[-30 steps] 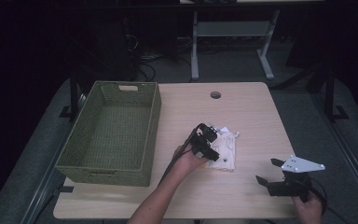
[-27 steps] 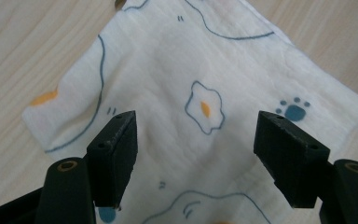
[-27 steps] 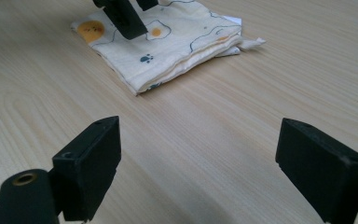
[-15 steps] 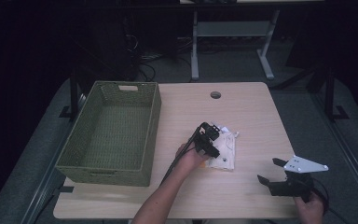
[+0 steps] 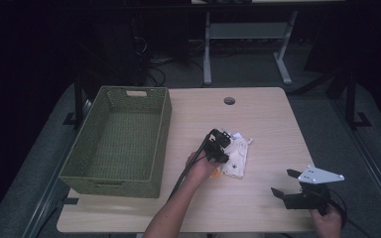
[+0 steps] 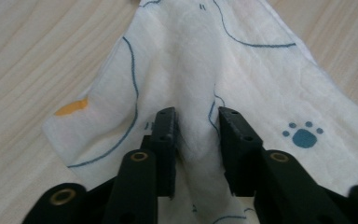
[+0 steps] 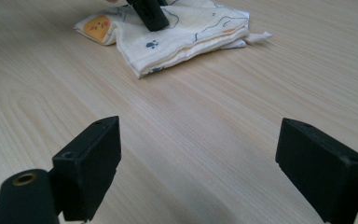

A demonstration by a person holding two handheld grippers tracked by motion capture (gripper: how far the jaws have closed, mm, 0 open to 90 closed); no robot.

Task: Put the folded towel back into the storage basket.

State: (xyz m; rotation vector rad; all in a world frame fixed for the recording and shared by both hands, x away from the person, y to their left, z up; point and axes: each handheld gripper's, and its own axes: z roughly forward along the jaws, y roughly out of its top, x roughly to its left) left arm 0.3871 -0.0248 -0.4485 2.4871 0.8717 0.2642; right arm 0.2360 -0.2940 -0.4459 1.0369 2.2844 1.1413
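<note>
**Left gripper pinching cloth at mid-surface**

A green woven basket (image 5: 116,141) stands on the left of the surface (image 5: 268,116). Just right of it, the left gripper (image 5: 219,146) presses down on a folded white printed cloth (image 6: 223,60), its fingers (image 6: 165,135) pinching a raised ridge of fabric. Near the right front edge, the right gripper (image 5: 287,186) hovers, fingers (image 7: 93,163) spread wide, well apart from the cloth.
</note>
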